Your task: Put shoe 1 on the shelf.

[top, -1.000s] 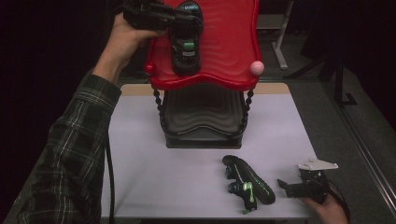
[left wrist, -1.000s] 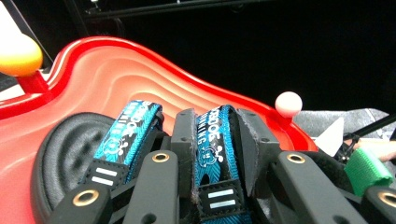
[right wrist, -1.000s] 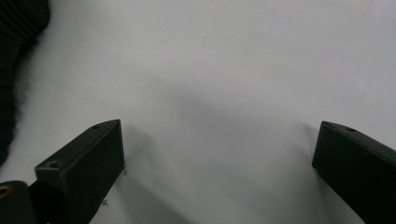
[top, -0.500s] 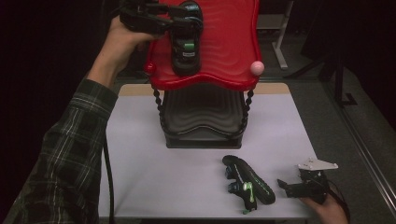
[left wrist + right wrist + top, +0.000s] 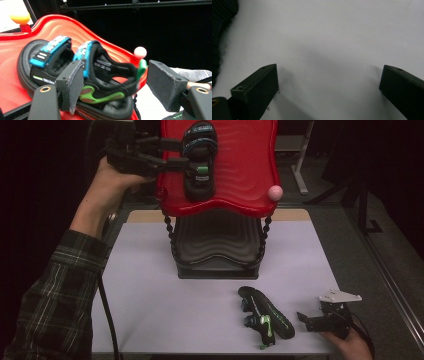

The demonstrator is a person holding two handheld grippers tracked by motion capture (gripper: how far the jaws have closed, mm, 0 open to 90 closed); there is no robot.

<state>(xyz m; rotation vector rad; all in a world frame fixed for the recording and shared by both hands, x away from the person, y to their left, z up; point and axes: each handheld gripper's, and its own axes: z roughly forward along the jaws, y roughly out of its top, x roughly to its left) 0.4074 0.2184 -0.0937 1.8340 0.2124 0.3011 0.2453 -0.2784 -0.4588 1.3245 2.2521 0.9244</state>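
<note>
L gripper (image 5: 192,166), jaws wide w/ one pad by the sandal (image 5: 200,160) at 12 o'clock on the red tray (image 5: 245,175), should back off straight w/o snagging straps; R gripper (image 5: 312,320) rests wide at 4 o'clock.

The high view looks forward and down over the desk (image 5: 150,310). The left gripper view peers closely along its hand-held gripper (image 5: 115,92) at the sandal (image 5: 75,75) on the red shelf (image 5: 15,65), shared with the high view. The right gripper view faces the desk surface, near.
</note>
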